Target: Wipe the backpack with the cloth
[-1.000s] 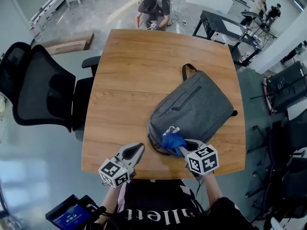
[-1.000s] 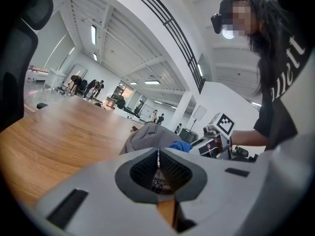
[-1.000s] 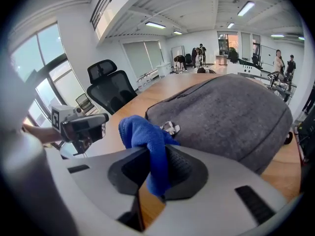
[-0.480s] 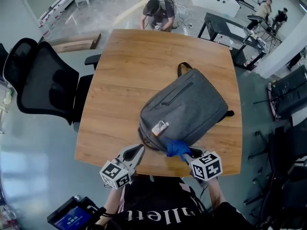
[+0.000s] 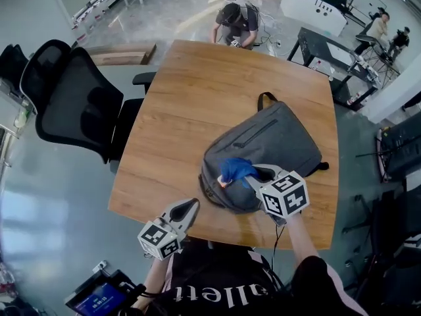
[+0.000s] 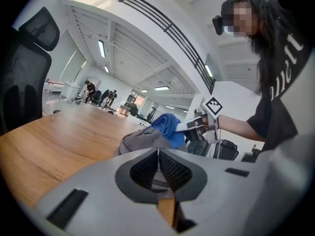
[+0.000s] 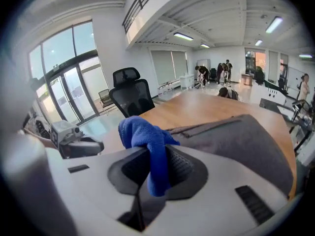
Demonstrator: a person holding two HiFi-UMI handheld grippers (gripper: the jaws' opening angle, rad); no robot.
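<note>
One bunched blue cloth, clamped in the right claw, rests on the grey backpack beneath; left claw closed, empty.

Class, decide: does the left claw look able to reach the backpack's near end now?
Probably yes: the left claw, shut and empty, is close beside the backpack, only bare table between.

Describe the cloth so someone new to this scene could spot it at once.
On the wooden table lies a grey backpack. On its near end sits the cloth, pinched by the right gripper. It is bright blue and crumpled, the only blue thing on the table.
</note>
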